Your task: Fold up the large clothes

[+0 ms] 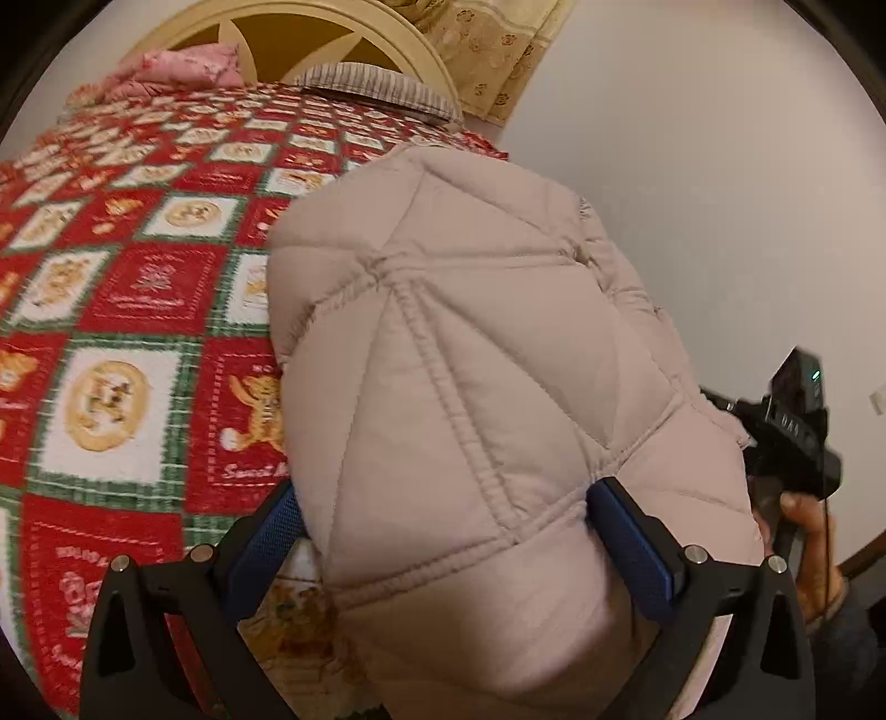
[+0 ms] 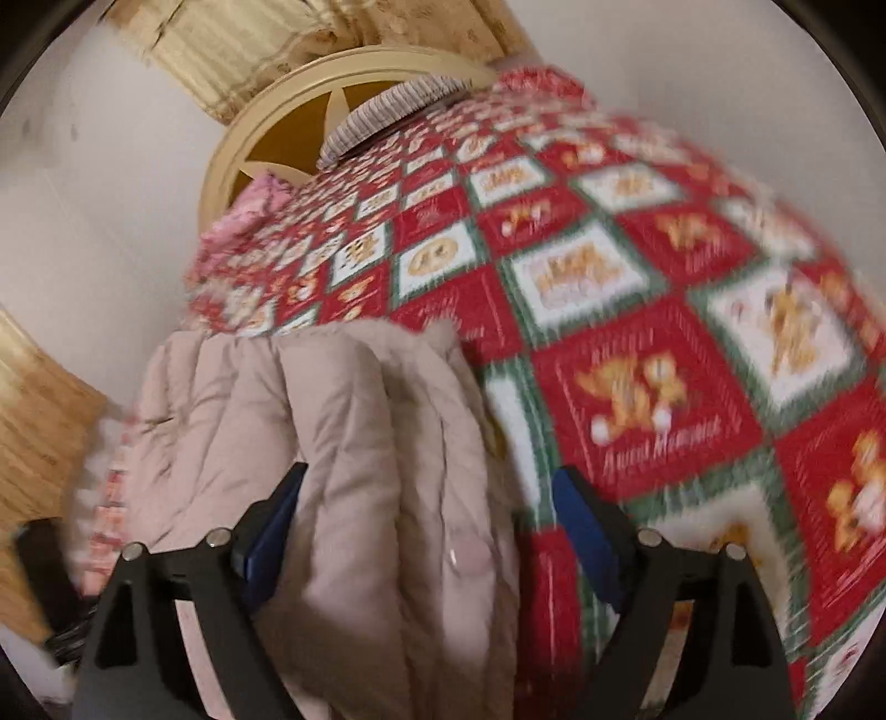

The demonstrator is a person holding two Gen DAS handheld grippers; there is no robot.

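Bedspread (image 1: 138, 310): a red, green and white checked cover printed with bear motifs lay across the bed, filling the left of the left wrist view and the right of the right wrist view (image 2: 692, 343).
Headboard (image 1: 310, 33): a cream, arched frame with a spoked cut-out stood at the far end of the bed.
Pillows: a pink one (image 1: 183, 69) lay to the left of a grey striped one (image 1: 382, 88), both against the headboard.
Quilted jacket (image 1: 487, 360): a pale beige padded garment, bunched up, sat at the near edge of the bed and over the bedspread; in the right wrist view (image 2: 354, 443) it hung in thick vertical folds.
Left gripper (image 1: 448, 531): its blue pads pressed into the jacket on both sides, the padding bulging between and over them, so the grip was closed on the garment.
Right gripper (image 2: 426, 531): the jaws stood wide; the left pad lay against the folds, while the right pad appeared to stand clear of the fabric, though blur made this uncertain. It held nothing firmly.
Person's hand (image 1: 803, 520): seen at the right edge of the left wrist view, wrapped around the handle of the other black gripper body (image 1: 792, 426).
Wall (image 1: 720, 166): plain white, behind and beside the bed.
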